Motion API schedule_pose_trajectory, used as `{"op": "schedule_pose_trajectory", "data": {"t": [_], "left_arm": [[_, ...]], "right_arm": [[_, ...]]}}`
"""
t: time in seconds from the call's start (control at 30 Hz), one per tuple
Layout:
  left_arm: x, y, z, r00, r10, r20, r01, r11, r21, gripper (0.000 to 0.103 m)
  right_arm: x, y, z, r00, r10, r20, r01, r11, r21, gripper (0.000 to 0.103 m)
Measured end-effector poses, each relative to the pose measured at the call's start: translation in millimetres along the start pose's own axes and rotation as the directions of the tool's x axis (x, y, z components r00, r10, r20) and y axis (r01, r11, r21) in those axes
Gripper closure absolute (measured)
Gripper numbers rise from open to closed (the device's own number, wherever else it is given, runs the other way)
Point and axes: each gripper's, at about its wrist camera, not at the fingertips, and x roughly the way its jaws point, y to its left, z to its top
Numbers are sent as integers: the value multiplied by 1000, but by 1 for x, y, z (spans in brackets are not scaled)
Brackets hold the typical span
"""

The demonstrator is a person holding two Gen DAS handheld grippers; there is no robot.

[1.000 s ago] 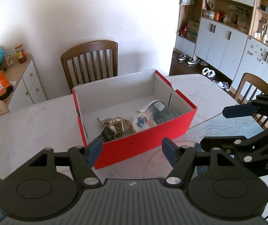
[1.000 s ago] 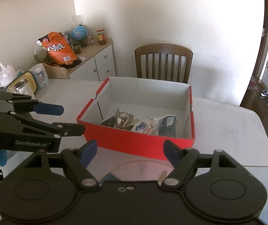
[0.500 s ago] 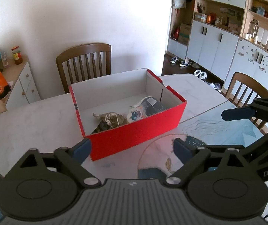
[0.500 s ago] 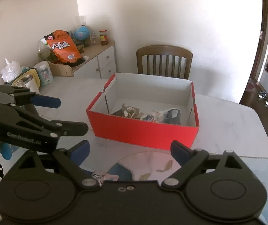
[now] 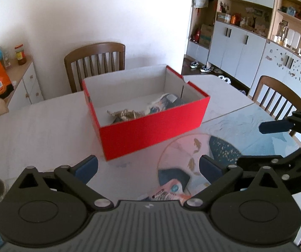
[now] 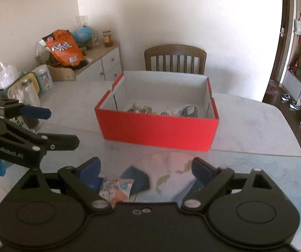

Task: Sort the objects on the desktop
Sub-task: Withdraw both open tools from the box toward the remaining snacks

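The left gripper is standing wide with nothing between its jaws, which have just been opening further. The right gripper is also gaping and holding nothing. Both are hanging over the desk, near each other. A pink snack packet is lying on the desk just below them, close by the right gripper's left finger, well short of the red box, where a few wrappers are already sitting.

The risk lies in both grippers crowding one small packet (each is showing in the other's view): they could be knocking together on the way down. The packet is flat and probably slippery, so jaws closing on it could be pushing it along the glossy mat rather than pinching it. A poor pinch could be dropping it short of the box.
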Motion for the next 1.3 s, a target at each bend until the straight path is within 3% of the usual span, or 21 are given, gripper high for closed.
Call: {"op": "schedule_pose_trajectory", "data": {"t": [0.33, 0.93, 1.3], "left_arm": [[5, 7, -30, 1000, 11, -28, -11, 1000, -23, 0], [38, 22, -72, 989, 12, -150, -25, 996, -83, 0], [62, 27, -82, 980, 9, -201, -32, 993, -115, 0]], "right_arm": [[2, 10, -38, 999, -29, -31, 29, 1000, 9, 9], [13, 20, -88, 993, -55, -106, 59, 998, 29, 11], [21, 21, -117, 985, -51, -164, 61, 996, 58, 13]]}}
